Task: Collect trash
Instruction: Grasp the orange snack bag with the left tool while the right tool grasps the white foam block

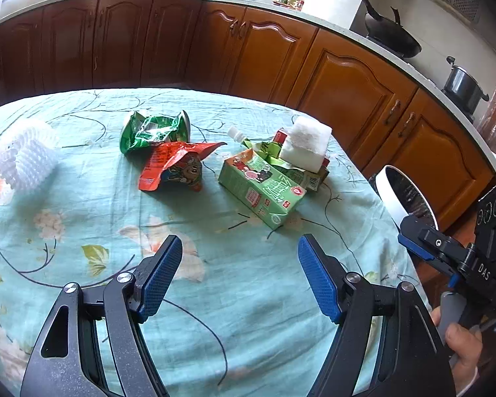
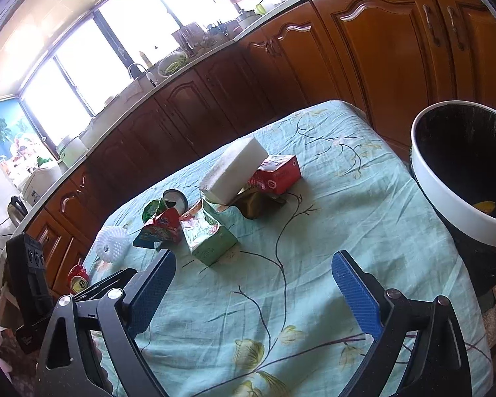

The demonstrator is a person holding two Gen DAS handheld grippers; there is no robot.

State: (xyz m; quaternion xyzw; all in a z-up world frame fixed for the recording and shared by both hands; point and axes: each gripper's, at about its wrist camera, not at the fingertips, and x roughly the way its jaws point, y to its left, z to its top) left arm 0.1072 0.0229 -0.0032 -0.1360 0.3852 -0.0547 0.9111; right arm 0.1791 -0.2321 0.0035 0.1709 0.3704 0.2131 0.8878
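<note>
Trash lies on the teal floral tablecloth (image 1: 82, 205): a green carton (image 1: 264, 192), a white foam block (image 1: 306, 144) on a red box (image 2: 277, 173), a red wrapper (image 1: 173, 165), a crushed green packet (image 1: 152, 130) and a white foam net (image 1: 26, 158). The carton (image 2: 211, 236), foam block (image 2: 233, 172) and net (image 2: 112, 243) also show in the right wrist view. My left gripper (image 1: 239, 258) is open and empty, hovering short of the carton. My right gripper (image 2: 253, 276) is open and empty, near the carton. A white-rimmed black bin (image 2: 463, 178) stands at the table's right edge.
Wooden kitchen cabinets (image 1: 248, 53) run behind the table, with a wok (image 1: 390, 34) and pot (image 1: 463, 86) on the counter. A red can (image 2: 77, 278) sits low at the left beyond the table edge. The bin's rim (image 1: 388, 192) shows beside the right gripper's body (image 1: 453, 251).
</note>
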